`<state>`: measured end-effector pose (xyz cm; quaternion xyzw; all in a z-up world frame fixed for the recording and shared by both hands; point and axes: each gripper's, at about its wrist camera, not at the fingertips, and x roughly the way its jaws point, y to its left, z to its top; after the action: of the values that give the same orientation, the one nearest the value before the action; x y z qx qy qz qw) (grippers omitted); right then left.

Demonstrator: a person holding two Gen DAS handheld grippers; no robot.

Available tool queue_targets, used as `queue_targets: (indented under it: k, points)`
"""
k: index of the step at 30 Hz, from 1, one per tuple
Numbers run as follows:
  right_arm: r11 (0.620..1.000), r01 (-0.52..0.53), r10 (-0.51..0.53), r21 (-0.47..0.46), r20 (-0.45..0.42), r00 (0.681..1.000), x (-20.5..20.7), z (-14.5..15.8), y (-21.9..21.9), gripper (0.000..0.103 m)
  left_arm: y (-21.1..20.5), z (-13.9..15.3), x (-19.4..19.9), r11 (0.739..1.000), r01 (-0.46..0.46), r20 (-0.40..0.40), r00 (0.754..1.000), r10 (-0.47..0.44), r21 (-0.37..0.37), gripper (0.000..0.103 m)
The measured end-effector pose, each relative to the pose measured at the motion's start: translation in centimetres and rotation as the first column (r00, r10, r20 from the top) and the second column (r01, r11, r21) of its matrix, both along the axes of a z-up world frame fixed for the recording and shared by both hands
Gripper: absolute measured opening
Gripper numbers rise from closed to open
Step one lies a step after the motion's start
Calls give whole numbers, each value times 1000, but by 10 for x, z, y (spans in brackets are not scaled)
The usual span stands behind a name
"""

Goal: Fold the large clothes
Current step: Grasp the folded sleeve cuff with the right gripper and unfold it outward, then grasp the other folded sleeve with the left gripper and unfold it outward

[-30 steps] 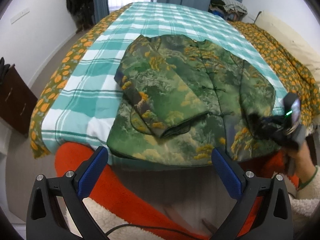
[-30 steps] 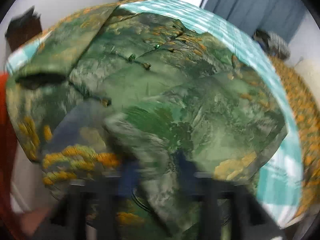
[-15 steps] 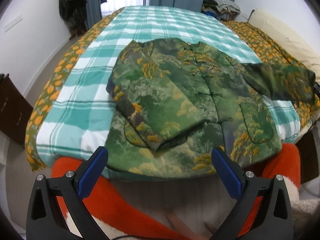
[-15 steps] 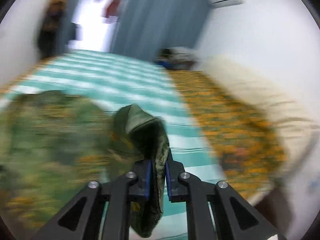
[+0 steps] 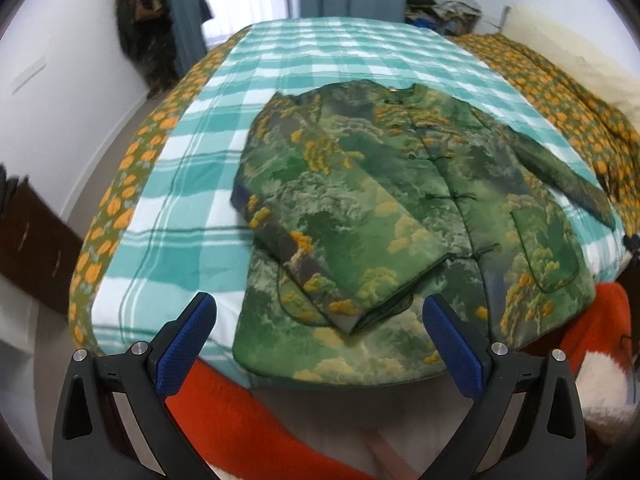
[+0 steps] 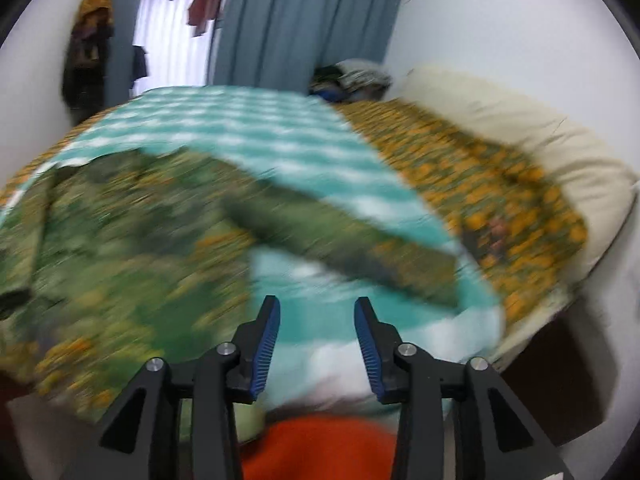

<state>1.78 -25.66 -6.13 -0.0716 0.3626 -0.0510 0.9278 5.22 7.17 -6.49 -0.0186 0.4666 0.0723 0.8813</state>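
Note:
A green padded jacket (image 5: 400, 216) with yellow and grey landscape print lies face up on the teal checked bedspread (image 5: 192, 208). Its left sleeve is folded across the front; its right sleeve (image 5: 560, 176) lies stretched out to the right. My left gripper (image 5: 320, 320) is open and empty, held back from the jacket's hem. My right gripper (image 6: 316, 320) is open and empty above the bedspread near the stretched sleeve (image 6: 344, 240), which is blurred in the right wrist view.
An orange-flowered quilt (image 5: 560, 96) and cream pillow (image 6: 520, 128) lie along the bed's right side. A clothes pile (image 5: 444, 8) sits at the far end. A dark cabinet (image 5: 28, 240) stands left of the bed. Red fleece (image 5: 248, 408) is at the near edge.
My right gripper pulled the right sleeve out to the right, then opened and let it go; the sleeve now lies flat on the bed. My left gripper stayed open.

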Motion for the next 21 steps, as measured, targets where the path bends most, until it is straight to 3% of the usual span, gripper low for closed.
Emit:
queue_targets:
  k: [5,10,13,15,18,21]
  points:
    - [998,-60,61,27,-58,996,-15,-26,25,43,-14,-6,4,995,80,-5,997,-80,55,103]
    - [993,-109,113,46,-81,990,-22,-31,39,43,-15,-8,6,995,92,-3,996,-92,31,102]
    - [988,-149,152,51,-78,985,-27,-30,52,43,-20,-9,10,989,135,3,991,-135,61,103]
    - [985,-166,169,46,-70,983,-31,-28,59,43,-27,-13,18,970,208,17,977,-212,127,103]
    - [984,-174,176,34,-71,982,-33,-30,64,44,-31,-32,37,943,273,-33,962,-272,191,103]
    - [985,-168,170,27,-79,982,-33,-31,66,44,-35,-60,57,926,336,-108,941,-322,170,103]
